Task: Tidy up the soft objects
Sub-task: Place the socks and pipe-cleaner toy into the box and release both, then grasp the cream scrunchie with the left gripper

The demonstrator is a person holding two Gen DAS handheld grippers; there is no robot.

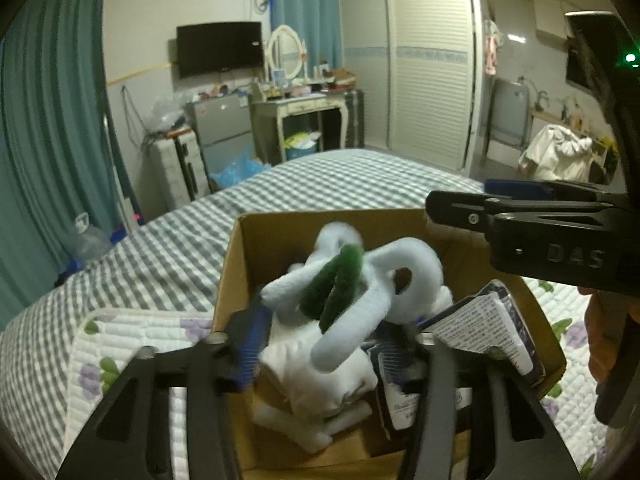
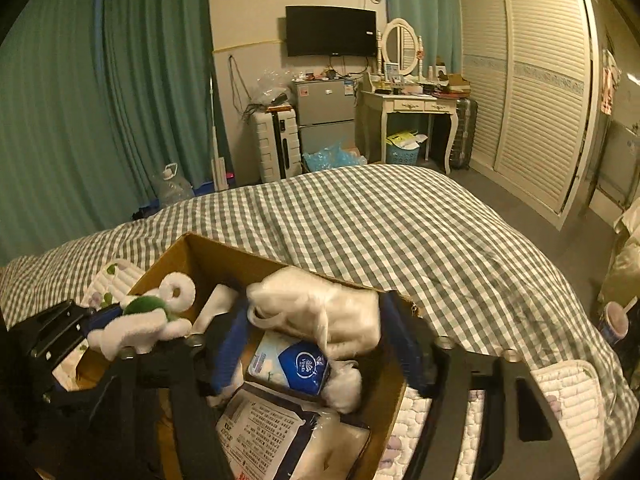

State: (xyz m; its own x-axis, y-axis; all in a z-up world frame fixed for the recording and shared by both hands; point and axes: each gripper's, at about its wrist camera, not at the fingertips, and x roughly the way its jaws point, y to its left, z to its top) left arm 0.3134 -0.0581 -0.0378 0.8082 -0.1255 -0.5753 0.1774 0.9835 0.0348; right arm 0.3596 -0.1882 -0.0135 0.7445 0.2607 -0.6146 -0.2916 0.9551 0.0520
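Plush toy (image 1: 344, 300) | left gripper (image 1: 332, 354) clamps it | right gripper (image 2: 316, 340) pinches plastic bag (image 2: 316, 308)

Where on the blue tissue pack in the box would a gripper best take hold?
Grip the blue tissue pack across its short sides, coming from above. It lies flat in the cardboard box with its printed face up; the white bag overhangs its far edge.

I read "DAS" embossed on the black right gripper (image 1: 456, 210), at the right of the left wrist view. Low in the right wrist view, the blue-and-white tissue pack (image 2: 290, 366) carries a round logo reading "Vinda". The white printed packet (image 2: 264, 432) below it has text too small to read.
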